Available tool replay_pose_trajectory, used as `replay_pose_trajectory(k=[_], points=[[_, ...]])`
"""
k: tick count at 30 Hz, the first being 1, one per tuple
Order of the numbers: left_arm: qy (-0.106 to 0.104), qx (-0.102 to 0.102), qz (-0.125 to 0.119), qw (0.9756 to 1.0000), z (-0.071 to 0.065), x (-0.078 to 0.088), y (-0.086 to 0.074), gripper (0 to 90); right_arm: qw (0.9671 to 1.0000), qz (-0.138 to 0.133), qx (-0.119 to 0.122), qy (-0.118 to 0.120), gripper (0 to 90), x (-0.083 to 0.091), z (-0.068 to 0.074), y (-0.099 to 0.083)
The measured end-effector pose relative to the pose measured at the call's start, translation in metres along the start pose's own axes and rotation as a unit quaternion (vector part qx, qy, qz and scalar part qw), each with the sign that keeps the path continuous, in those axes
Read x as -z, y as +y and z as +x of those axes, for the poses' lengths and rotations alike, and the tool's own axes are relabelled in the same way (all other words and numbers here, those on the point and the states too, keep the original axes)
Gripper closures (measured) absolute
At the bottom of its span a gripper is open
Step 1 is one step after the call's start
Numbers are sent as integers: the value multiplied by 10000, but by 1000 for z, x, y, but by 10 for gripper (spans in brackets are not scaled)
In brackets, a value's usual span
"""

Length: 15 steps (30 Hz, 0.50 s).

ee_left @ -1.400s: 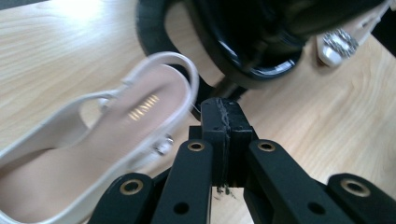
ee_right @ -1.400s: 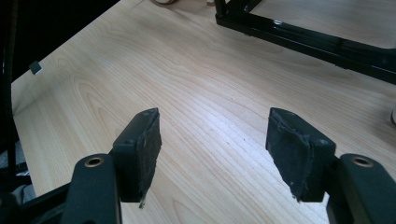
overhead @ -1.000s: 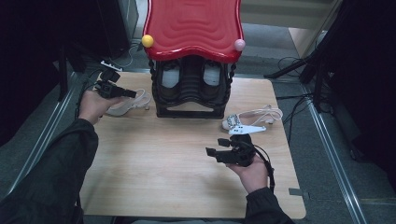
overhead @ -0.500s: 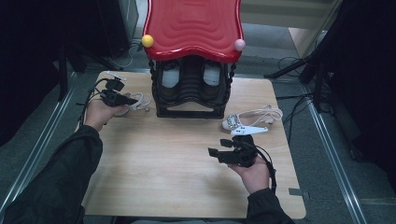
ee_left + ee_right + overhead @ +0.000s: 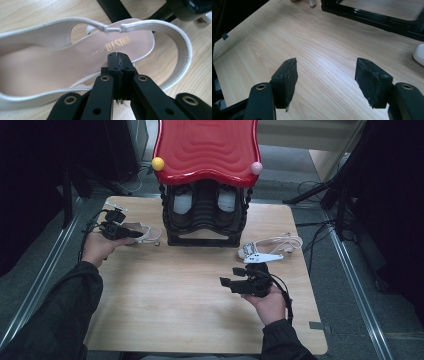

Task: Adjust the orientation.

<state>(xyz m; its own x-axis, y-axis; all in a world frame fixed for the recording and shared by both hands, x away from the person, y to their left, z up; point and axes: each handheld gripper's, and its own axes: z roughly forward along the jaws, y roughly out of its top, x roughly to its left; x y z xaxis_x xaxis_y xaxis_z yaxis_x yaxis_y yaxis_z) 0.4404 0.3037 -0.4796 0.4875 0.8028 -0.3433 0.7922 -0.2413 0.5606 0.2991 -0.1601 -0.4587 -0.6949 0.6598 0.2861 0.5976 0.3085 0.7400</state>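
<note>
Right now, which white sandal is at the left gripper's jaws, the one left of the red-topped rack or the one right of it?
The white slingback sandal left of the shoe rack. The left gripper, jaws shut, sits over its insole; the other sandal lies near the right gripper.

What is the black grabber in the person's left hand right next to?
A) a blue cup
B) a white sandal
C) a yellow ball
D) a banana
B: the left tongs, pressed shut, sit at the edge of the white sandal lying on the wooden table, left of the shoe rack.
</note>
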Motion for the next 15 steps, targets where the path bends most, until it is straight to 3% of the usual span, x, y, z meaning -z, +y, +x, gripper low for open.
replay_pose_trajectory(k=[15], points=[[309,-8,331,9990,12,13,-8,899,9999,-13,65,83,353,-6,1,6]])
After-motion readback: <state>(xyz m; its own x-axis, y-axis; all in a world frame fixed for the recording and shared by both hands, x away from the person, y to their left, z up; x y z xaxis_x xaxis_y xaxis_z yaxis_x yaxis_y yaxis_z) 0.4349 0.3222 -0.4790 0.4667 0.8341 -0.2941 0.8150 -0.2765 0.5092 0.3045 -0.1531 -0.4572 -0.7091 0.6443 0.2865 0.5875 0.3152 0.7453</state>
